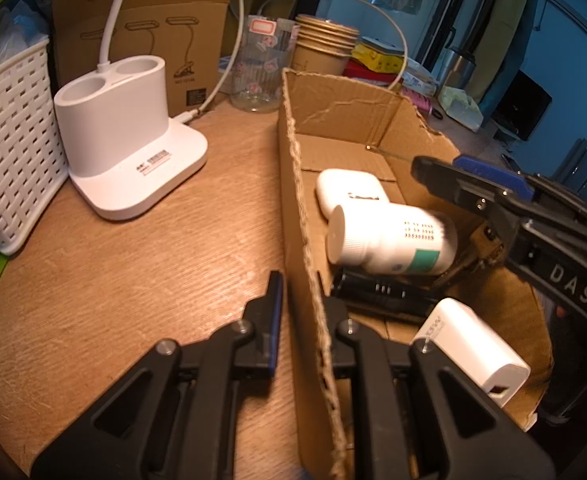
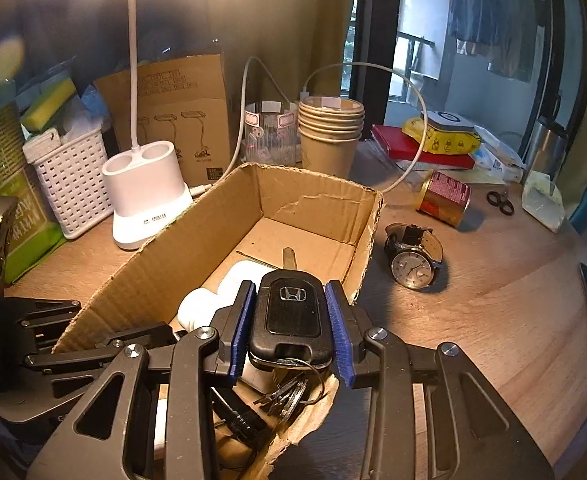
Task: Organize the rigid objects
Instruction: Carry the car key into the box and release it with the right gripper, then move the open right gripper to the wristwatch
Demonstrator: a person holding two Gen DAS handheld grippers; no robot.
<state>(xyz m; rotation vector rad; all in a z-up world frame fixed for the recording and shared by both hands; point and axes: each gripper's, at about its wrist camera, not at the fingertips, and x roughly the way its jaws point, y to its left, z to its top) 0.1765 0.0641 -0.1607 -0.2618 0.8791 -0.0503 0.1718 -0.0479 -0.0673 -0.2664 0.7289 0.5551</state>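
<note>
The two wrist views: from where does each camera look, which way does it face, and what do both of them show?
Left wrist: sits on the left hand-held gripper, facing along the cardboard box wall that its fingers straddle; the right hand-held gripper enters from the right.
Right wrist: sits on the right hand-held gripper, looking over the box at the desk's back; it holds a car key.
Shared: box, white lamp base, paper cups.

On the wooden table (image 2: 493, 300) we see a white lamp base (image 1: 127, 136) with 2 round holes, just beside a white woven basket (image 1: 11, 148). Behind it stands a brown carton (image 2: 181, 120), a clear jar (image 2: 269, 132) and a stack of paper cups (image 2: 329, 132).
</note>
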